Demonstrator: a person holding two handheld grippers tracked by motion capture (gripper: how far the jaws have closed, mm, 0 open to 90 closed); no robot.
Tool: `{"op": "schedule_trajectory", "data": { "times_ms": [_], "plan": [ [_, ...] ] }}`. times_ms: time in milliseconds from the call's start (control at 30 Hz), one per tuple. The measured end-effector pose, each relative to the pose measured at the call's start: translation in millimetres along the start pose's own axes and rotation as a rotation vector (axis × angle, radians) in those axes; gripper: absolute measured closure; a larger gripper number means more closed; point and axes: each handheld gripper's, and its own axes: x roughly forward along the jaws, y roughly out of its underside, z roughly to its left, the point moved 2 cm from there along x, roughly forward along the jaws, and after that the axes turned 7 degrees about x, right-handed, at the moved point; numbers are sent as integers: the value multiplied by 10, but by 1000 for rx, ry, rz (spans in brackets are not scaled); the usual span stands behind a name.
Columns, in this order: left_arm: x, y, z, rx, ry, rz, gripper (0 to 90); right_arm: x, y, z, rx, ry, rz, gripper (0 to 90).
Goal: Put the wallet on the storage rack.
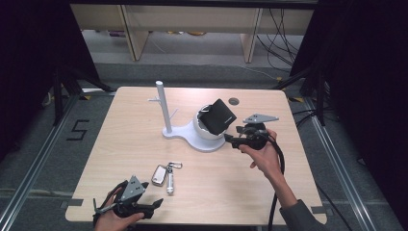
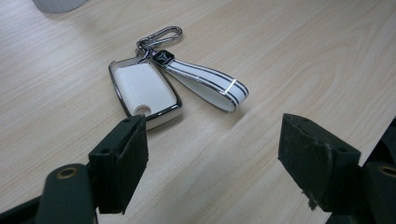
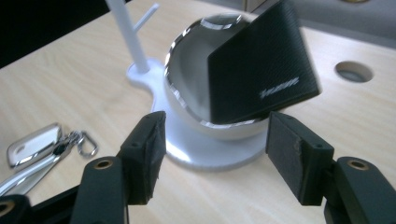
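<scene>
A black wallet [image 1: 218, 115] [image 3: 261, 79] leans tilted in the white bowl [image 1: 201, 129] [image 3: 187, 79] of a white stand with an upright post [image 1: 162, 106] [image 3: 128, 35]. My right gripper [image 1: 230, 138] [image 3: 217, 154] sits just right of the bowl, open, with nothing between its jaws; they stand clear of the wallet. A white key fob [image 1: 159, 174] [image 2: 142, 91] with a strap [image 1: 170, 183] [image 2: 210, 84] and clip lies on the table near the front. My left gripper [image 1: 153, 206] [image 2: 212, 163] rests at the front left edge, open and empty, pointing at the fob.
The wooden table [image 1: 125, 144] has a round cable hole [image 1: 234, 101] [image 3: 354, 71] at the back right. Dark curtains stand at both sides. Shelving legs and cables lie on the floor beyond the table's far edge.
</scene>
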Motion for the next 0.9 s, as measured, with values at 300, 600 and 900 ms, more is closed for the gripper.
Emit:
{"op": "schedule_trajectory", "data": {
  "times_ms": [300,600,900],
  "plan": [
    [8,-7,66,-9,-16,5,228,8,270,101,-57,-34,18,373],
    [23,-25,74,7,0,15,229,59,597,249,-54,-60,78,359],
    [60,-35,89,-11,8,18,229,64,772,251,-58,-72,115,333]
  ]
}}
